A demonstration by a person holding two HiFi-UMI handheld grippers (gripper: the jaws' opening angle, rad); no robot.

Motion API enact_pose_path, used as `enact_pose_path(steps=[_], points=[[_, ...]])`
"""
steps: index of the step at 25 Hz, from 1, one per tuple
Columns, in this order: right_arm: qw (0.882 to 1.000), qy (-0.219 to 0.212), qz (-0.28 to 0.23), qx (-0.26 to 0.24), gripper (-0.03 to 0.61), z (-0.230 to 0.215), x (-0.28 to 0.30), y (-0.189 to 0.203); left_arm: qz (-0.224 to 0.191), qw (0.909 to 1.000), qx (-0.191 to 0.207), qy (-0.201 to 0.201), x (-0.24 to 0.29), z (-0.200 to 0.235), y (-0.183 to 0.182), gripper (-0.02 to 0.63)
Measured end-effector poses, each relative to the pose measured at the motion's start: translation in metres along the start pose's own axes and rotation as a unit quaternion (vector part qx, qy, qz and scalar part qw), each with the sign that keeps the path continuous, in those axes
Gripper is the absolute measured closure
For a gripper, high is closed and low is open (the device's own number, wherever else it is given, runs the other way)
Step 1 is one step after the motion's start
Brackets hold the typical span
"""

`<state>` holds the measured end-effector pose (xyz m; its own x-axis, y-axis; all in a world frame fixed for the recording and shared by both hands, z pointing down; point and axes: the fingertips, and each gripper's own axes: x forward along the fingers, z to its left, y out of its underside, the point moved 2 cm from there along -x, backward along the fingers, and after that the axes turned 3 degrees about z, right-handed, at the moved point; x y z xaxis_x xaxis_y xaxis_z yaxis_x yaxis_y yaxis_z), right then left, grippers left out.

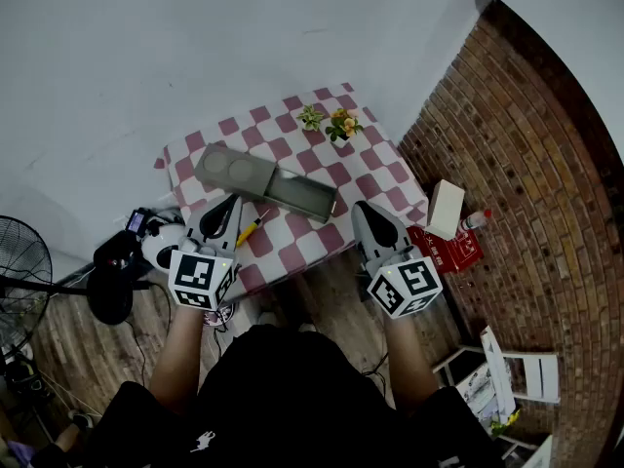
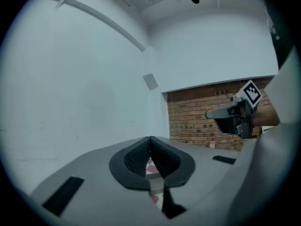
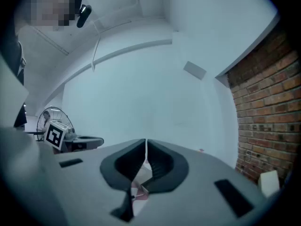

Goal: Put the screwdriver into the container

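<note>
The screwdriver [image 1: 249, 230], with a yellow handle, lies on the red-and-white checked table [image 1: 370, 164] near its front edge. Just behind it lies the long grey container [image 1: 268, 181], set slantwise, with two round hollows at its left end. My left gripper [image 1: 232, 203] hovers just left of the screwdriver, jaws shut and empty. My right gripper [image 1: 363, 207] hangs over the table's front right part, also shut and empty. In the left gripper view the pads [image 2: 150, 145] meet, with checked cloth showing below them. The right gripper view shows its own pads [image 3: 145, 147] closed too.
Two small potted plants [image 1: 331, 123] stand at the table's far edge. A red crate with a white box [image 1: 444, 227] sits right of the table by the brick wall [image 1: 526, 144]. A fan [image 1: 19, 261] and dark gear [image 1: 117, 271] are on the floor at the left.
</note>
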<state>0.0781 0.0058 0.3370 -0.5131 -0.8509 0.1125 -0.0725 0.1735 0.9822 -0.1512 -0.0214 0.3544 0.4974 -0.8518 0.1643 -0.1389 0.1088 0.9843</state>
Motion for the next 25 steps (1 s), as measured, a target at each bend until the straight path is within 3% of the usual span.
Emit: enact_pose_path(steps=[10,14,19,25], points=[[1.0,0.013,0.008,-0.004,0.575,0.012,0.015,0.006,0.049,0.9983,-0.019,0.026,0.006,0.016,0.04,0.592],[1.0,0.019,0.012,0.0,0.575,0.019,0.023,0.012,0.088,0.9943,-0.026,0.053,0.011,0.021,0.069,0.531],[0.999,0.02,0.032,0.004,0.575,0.022,0.038,0.026,0.156,0.9837,-0.019,0.088,0.022,0.018,0.119,0.484],[0.998,0.015,0.061,0.013,0.575,0.003,0.065,0.048,0.256,0.9612,-0.009,0.102,0.039,0.012,0.189,0.443]])
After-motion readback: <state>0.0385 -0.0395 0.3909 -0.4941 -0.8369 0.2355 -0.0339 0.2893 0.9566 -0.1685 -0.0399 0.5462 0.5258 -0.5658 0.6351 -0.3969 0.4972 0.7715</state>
